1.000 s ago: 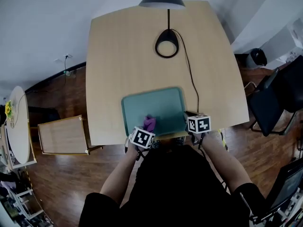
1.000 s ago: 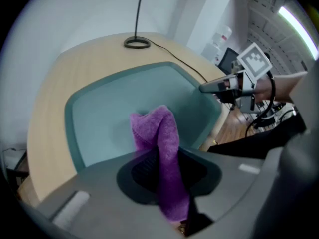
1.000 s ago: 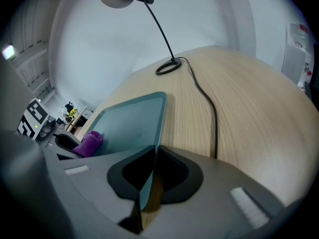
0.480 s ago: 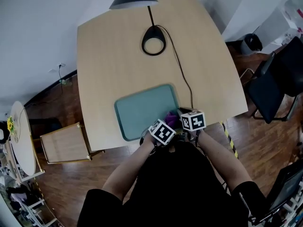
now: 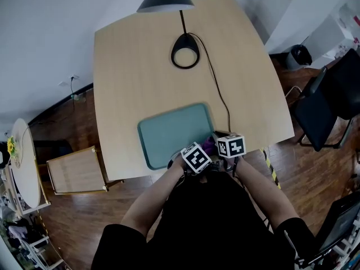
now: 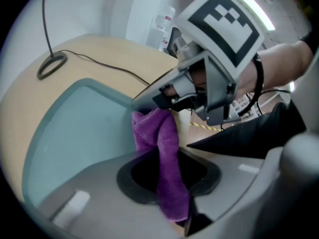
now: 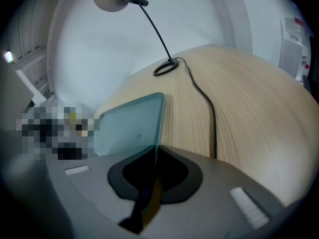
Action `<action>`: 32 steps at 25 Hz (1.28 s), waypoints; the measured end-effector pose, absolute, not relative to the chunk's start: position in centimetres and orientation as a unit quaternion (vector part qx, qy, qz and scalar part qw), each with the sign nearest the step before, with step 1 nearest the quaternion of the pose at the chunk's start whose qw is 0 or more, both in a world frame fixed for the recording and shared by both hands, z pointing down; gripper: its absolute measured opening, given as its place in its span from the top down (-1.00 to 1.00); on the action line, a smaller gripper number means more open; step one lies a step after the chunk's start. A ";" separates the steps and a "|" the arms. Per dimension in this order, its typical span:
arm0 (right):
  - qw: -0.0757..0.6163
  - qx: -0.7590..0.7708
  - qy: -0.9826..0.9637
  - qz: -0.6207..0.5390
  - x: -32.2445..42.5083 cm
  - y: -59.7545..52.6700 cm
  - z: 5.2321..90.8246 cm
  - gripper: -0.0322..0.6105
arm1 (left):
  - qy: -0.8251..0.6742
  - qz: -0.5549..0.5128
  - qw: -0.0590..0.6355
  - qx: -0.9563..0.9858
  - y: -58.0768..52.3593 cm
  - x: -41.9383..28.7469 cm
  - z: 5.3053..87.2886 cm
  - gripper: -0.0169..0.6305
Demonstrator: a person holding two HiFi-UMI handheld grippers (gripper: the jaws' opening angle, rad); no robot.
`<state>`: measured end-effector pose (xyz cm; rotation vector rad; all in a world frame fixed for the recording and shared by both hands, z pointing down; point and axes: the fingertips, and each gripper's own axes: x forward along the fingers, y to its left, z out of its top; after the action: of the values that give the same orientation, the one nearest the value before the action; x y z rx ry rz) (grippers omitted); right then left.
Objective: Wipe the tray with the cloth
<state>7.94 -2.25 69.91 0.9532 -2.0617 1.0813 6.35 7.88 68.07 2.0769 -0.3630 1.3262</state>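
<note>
- The teal tray (image 5: 169, 134) lies flat on the wooden table (image 5: 135, 66), close to its near edge. The only thing in it is the end of a purple cloth (image 6: 162, 148), at its near right corner.
- The left gripper (image 5: 198, 156) has its jaws almost together, pinching the cloth.
- The right gripper (image 5: 229, 146) is clamped on the tray's right rim, just beside the cloth.

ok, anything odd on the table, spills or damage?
Nothing stands out. The tray lies on the table, its rim clamped by the right gripper; the left gripper holds the purple cloth beside it.
</note>
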 end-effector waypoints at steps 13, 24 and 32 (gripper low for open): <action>0.335 0.356 -0.776 0.399 8.7 -2.4 71.0 0.82 | -0.273 0.479 0.292 0.782 1.2 -4.6 65.5 0.59; 0.341 0.366 -0.768 0.400 7.9 -2.0 70.4 0.82 | -0.209 0.573 0.103 0.785 -10.3 -4.0 64.9 0.59; 0.325 0.372 -0.772 0.400 8.0 -1.9 69.6 0.83 | -0.147 0.605 0.033 0.782 -11.2 0.1 67.0 0.59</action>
<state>7.98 -1.89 69.61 0.9762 -2.0233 1.0491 0.12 -11.21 66.97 2.4047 -0.4514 1.8628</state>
